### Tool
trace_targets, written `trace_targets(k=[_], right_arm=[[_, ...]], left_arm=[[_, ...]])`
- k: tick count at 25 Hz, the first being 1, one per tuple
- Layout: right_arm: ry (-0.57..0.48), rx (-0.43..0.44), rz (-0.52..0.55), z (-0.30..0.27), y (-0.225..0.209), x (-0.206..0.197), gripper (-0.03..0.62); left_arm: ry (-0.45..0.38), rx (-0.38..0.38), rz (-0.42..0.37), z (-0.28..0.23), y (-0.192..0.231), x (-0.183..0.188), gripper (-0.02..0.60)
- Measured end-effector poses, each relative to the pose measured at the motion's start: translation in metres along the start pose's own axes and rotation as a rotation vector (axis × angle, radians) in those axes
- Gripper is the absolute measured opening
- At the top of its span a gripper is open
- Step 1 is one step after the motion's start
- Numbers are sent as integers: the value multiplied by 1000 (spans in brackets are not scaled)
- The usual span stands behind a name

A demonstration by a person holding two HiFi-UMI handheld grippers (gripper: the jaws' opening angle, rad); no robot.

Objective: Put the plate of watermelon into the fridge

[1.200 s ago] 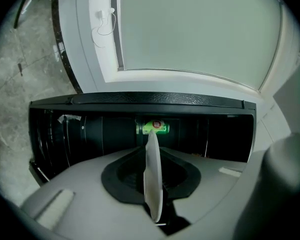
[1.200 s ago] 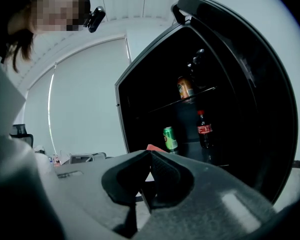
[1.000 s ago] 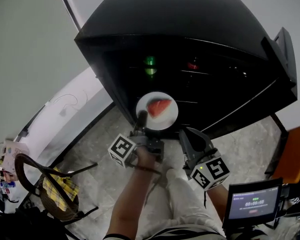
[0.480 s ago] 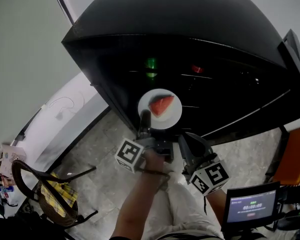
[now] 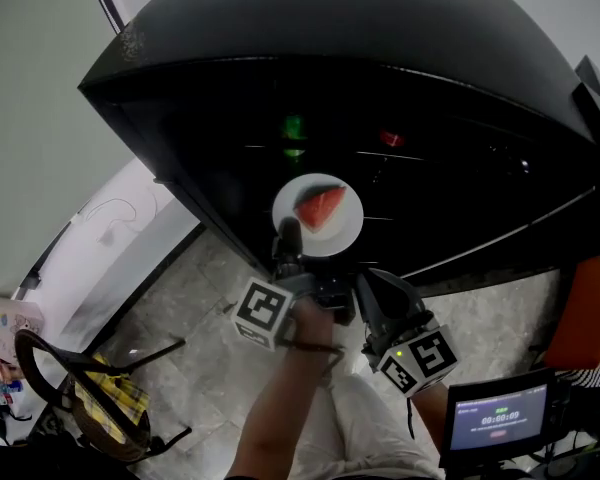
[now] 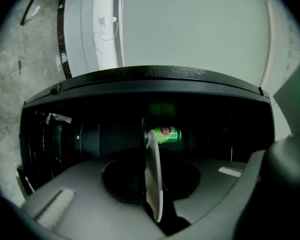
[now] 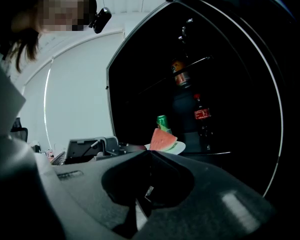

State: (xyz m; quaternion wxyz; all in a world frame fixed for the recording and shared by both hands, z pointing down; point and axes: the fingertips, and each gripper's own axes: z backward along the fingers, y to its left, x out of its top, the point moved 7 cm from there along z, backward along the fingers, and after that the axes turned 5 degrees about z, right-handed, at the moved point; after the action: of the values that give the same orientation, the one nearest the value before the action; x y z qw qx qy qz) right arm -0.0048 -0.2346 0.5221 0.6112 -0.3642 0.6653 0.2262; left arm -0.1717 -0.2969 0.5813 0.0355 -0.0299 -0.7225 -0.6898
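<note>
A white plate [image 5: 340, 230] carrying a red watermelon slice [image 5: 320, 208] is held level in front of the open black fridge [image 5: 360, 38]. My left gripper [image 5: 288, 240] is shut on the plate's near-left rim. In the left gripper view the plate [image 6: 154, 179] stands edge-on between the jaws, facing the dark fridge interior. My right gripper [image 5: 372, 282] hangs just right of and below the plate, shut and holding nothing. From the right gripper [image 7: 149, 153] view, the watermelon slice [image 7: 161, 140] and plate [image 7: 179, 146] show beyond the closed jaws.
Inside the fridge, a green can [image 5: 294, 128] and a red-labelled bottle [image 5: 390, 138] sit on wire shelves; the can [image 6: 165, 133] lies straight ahead of the plate. A chair with yellow plaid cloth [image 5: 105, 403] is lower left, a monitor [image 5: 495, 418] lower right.
The plate and both grippers have drawn closer to the open fridge, which now fills more of the head view. The left gripper's hold on the plate is unchanged.
</note>
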Motion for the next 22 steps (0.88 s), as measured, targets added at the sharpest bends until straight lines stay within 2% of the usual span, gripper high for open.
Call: trace_targets(k=[7,11,16,19,22], right_arm=[[-2,-12,-4,-4,-5,6,-3],[-2,-16,-5,-7,-6,8,-3],[40,-61,18,-12,-13,8,-3],[59,-64,11,-17,-18,2,-3],[82,-57,-9,-23,-22,-4,-3]], left_arm=[[-23,31,-128,-2,-13,-5,29],[-37,82,-133,1,-8,-4,28],[-18,103,-189,-2,-11,-4,21],[-2,106,-207,-4,-12,-4,21],[26,130,-255,-5,-15,-4,21]])
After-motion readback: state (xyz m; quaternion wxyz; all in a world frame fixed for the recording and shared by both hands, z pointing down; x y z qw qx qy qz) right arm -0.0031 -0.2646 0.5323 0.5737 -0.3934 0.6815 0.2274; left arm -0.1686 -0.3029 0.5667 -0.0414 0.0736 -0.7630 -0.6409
